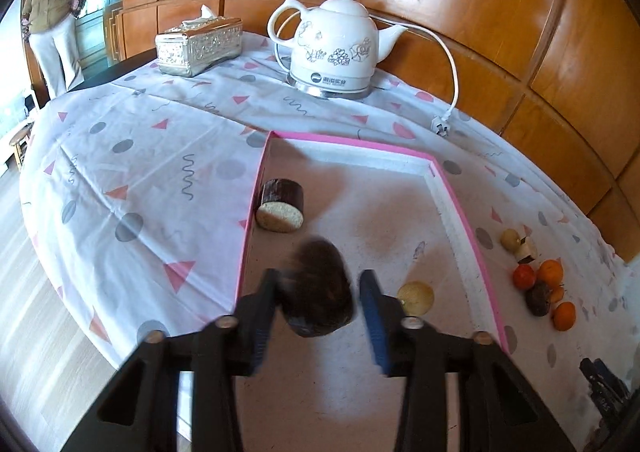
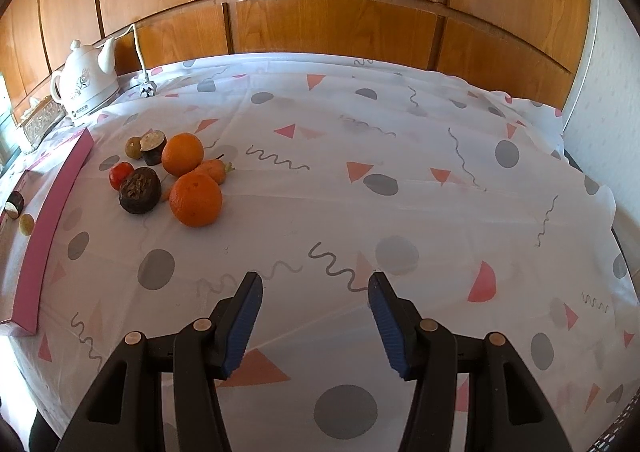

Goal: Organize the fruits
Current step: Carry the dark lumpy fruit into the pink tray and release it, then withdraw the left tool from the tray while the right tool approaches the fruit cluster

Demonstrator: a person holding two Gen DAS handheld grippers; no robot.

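- The left gripper (image 1: 318, 276) hangs over the shallow white foam tray with a pink rim (image 1: 352, 141). A dark brown, rough-skinned round fruit (image 1: 320, 304) sits between its jaws.
- The left blue pad (image 1: 266, 316) meets the fruit, but a sliver of tray floor shows beside the right one. The jaws look spread a little wider than the fruit, not pinching it. The fruit is blurred while the fingers are sharp, so it is probably loose.
- The fruit looks light and firm, and its round shape means it may roll. The grip belongs across its widest part, and the release should come low over the tray floor.
- A dark-skinned cut cylinder with a pale face (image 1: 280, 208) lies against the tray's left wall. A small yellowish round fruit (image 1: 416, 297) lies just beside the right finger. The middle and far end of the tray are open.
- The right gripper (image 2: 316, 288) has its jaws spread with nothing between them, above the patterned white tablecloth (image 2: 400, 192).
- The remaining pile, including a large orange (image 2: 195, 199) and a second dark round fruit (image 2: 140, 190), is closely packed. The tray's raised rim stands between the pile and the tray floor, so each piece has to be lifted over it.
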